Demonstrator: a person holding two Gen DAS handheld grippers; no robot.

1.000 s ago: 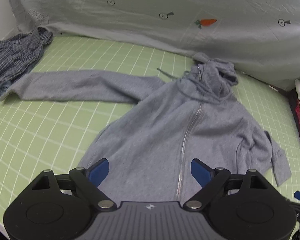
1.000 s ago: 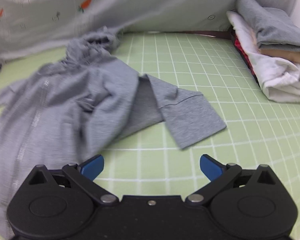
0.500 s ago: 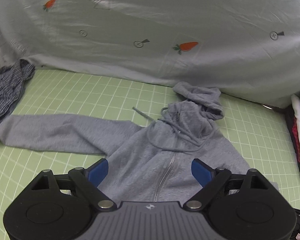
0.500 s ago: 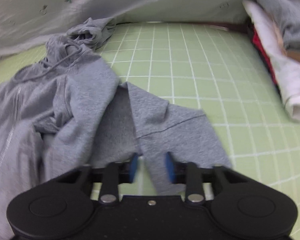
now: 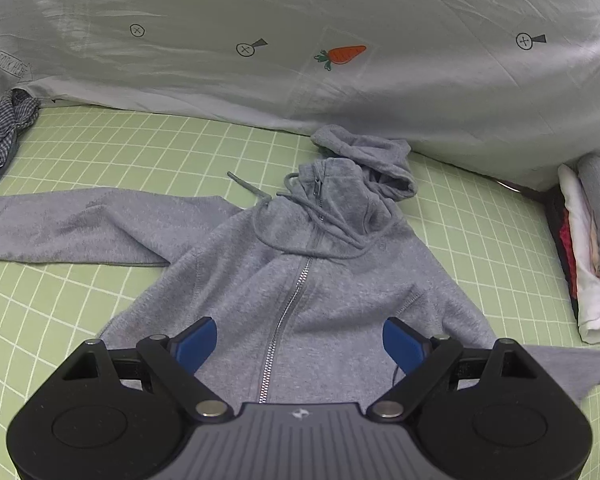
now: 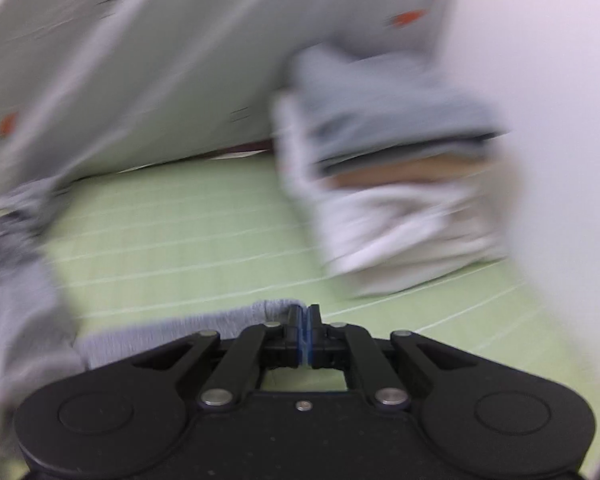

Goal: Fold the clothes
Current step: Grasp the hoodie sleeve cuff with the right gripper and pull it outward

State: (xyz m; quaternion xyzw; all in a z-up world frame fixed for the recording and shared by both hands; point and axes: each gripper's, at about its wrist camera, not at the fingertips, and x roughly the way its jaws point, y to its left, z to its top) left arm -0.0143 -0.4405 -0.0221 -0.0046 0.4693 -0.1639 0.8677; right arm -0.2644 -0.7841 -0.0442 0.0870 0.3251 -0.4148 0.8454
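Right gripper point(image 6: 304, 320) was clamped on the hoodie point(image 5: 300, 280) sleeve cuff point(image 6: 276, 307), left gripper point(image 5: 300, 344) hung wide open. Thin grip imo, a fast pull could've slipped it.

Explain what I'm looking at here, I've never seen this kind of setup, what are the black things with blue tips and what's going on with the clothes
The black things are hand-held grabbers: a person holds one in each hand, and each carries a wide-angle camera looking forward past its two blue-padded fingers. So each picture is taken from one tool.

The sharp picture is from the left gripper. Its fingers are spread wide and hold nothing. Beyond it, a grey hoodie lies zipper-up on a green checked mat, one sleeve stretched out to the left. A checked shirt lies crumpled at the far left, a stack of folded clothes sits at the right, and a pale sheet with carrot prints hangs behind.

The blurry picture is from the right gripper, which is moving. Its fingers are pinched shut on the hoodie's other sleeve.
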